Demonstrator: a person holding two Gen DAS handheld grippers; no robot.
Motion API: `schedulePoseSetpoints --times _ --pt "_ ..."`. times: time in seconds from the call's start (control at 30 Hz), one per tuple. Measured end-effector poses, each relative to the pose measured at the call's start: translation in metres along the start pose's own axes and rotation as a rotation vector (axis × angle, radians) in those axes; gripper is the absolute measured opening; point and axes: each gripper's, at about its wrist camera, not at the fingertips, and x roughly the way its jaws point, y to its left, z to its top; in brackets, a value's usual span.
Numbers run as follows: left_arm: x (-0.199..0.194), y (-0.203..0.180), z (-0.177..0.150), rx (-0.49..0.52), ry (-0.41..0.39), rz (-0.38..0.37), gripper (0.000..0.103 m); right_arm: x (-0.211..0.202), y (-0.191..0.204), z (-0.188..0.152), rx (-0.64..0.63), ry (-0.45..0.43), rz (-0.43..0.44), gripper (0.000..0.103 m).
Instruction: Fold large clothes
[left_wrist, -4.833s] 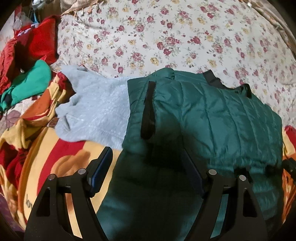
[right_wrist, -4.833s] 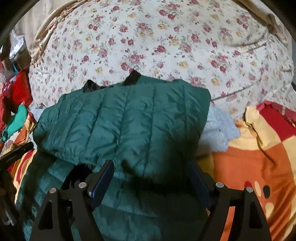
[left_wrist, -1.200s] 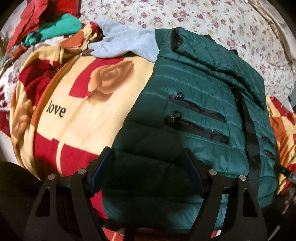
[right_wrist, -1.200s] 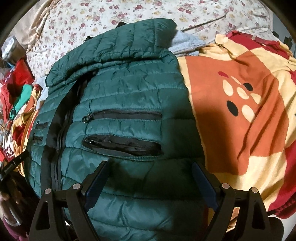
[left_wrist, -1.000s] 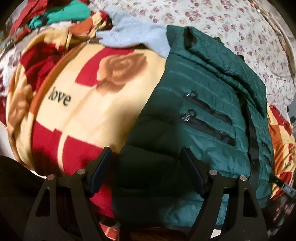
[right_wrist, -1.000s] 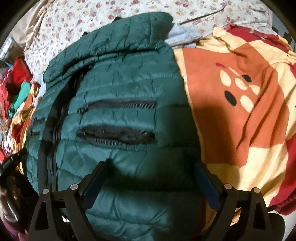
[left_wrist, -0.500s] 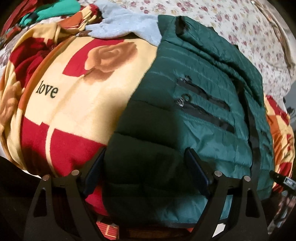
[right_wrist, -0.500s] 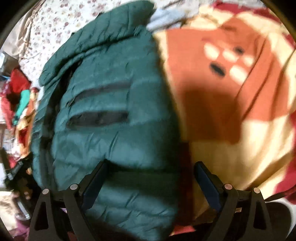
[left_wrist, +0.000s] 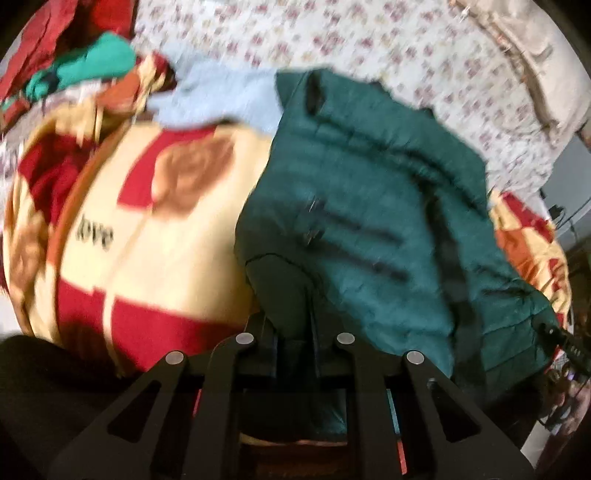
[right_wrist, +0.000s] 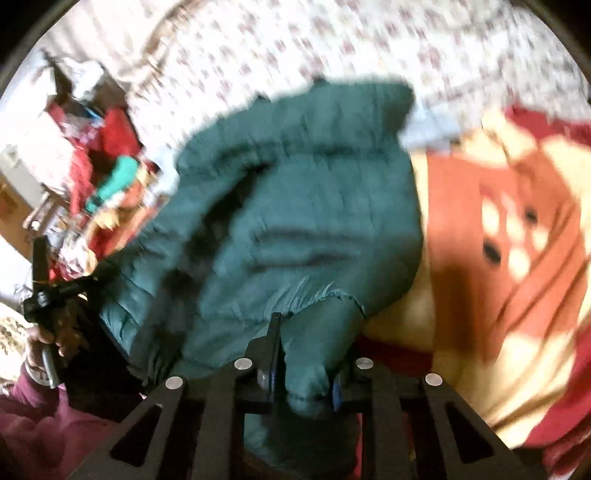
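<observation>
Jacket (left_wrist: 369, 206) lies on blanket (left_wrist: 177, 236) atop the floral bed (left_wrist: 369, 48). Left gripper (left_wrist: 291, 332) clamped on its near hem; right gripper (right_wrist: 301, 354) likewise pinching hem. Both views blurred.

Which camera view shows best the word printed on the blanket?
The left wrist view shows it best: the dark word on the cream part of the blanket is there, though blurred. The right wrist view shows only the orange and red part of the blanket, with no word.
</observation>
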Motion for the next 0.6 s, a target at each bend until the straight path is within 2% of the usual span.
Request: schedulePoseSetpoints --times 0.17,0.4,0.6 --pt "-0.020 -0.012 0.036 0.003 -0.096 -0.030 0.011 -0.010 0.002 0.046 0.010 -0.110 0.022 0.019" --pt "-0.020 -0.022 0.104 -0.060 -0.196 -0.050 0.012 0.004 -0.010 0.111 0.064 -0.203 -0.017 0.019" --pt "0.007 -0.036 0.167 -0.070 -0.233 0.007 0.012 0.030 -0.028 0.178 0.118 -0.244 -0.055 0.019"
